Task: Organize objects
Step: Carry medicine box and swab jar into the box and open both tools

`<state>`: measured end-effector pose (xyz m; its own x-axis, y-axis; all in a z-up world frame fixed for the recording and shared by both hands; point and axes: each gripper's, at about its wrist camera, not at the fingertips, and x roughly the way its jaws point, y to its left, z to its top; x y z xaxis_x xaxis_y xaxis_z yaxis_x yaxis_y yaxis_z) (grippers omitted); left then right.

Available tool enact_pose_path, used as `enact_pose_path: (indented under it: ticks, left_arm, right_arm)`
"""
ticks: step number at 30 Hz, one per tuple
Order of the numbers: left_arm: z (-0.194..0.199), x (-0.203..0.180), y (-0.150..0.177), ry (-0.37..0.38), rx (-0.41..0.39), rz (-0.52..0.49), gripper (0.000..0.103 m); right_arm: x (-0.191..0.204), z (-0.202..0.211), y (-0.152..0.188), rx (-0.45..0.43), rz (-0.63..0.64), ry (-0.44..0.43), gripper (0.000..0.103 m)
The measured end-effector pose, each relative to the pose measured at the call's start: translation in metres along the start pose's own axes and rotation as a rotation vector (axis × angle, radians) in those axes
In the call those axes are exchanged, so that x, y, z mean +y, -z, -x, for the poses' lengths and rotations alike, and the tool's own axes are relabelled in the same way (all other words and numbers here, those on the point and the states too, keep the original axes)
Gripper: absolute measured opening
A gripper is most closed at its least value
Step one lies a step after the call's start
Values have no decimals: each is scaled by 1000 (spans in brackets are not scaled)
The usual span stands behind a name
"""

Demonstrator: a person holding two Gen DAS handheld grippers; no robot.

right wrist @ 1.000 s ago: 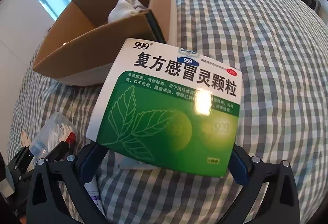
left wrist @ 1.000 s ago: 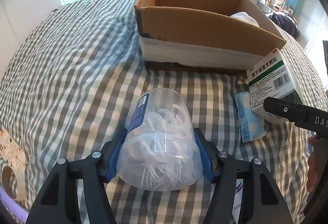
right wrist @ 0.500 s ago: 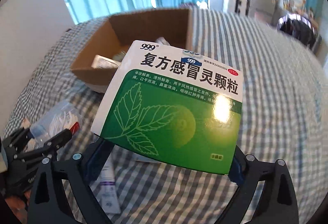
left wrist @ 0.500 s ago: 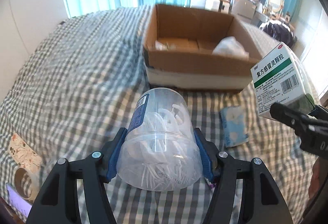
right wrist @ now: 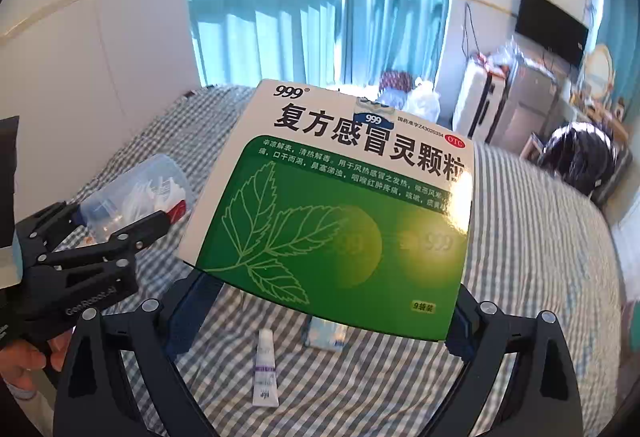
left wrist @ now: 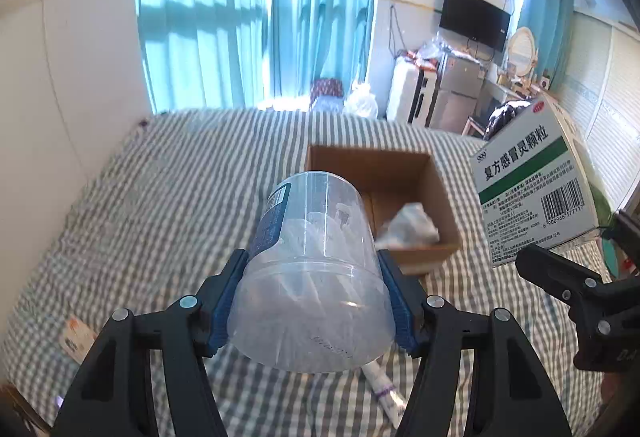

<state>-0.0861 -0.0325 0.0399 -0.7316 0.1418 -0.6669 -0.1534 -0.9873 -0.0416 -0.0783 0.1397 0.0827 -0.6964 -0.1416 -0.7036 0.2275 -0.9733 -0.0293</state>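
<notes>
My left gripper is shut on a clear plastic jar of floss picks, held in the air above the checked bed. The jar also shows in the right wrist view. My right gripper is shut on a green and white medicine box, also raised; the box shows at the right of the left wrist view. An open cardboard box lies on the bed ahead, with a crumpled white item inside.
A small white tube and a light blue tissue pack lie on the bed below my grippers. A flat packet lies at the bed's left edge. A white wall is on the left, curtains and furniture behind the bed.
Both grippers have lifted their objects well above the bed. The cardboard box now looks smaller and further below, and the view has tilted up toward the room.
</notes>
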Motion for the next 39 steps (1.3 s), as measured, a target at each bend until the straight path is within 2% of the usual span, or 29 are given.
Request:
enact_pose_path:
  ticks: [5,9,14,17,28,32,39]
  left_arm:
    - [-4,0,-34,17,-32,1,65]
    - [-27,0,-60,19,-31,-9,65]
    - [-68,-3,-80,14,-15,-7,65]
    - [-100,-9,-84,14,1,-9,65]
    - [-211,-37,-61,35,96,-71,65]
    - [-227,-39,-52,56,107,-68,65]
    - [-229,-39,-40,84,125,-47,65]
  right_arm:
    - [6,3,-38,-8,40,-6,95]
    - [-7,-3,-66,5,84,-7,95]
    - [-20,-33,-95,11,108,14,95]
    - [-29,-66,-105,21,98,6,95]
    - [-79,-192,-87,127,19,8,95]
    - [-92,-219,-75,152,-14,5,95]
    - [-88,-230,-61,152,-36,-49,98]
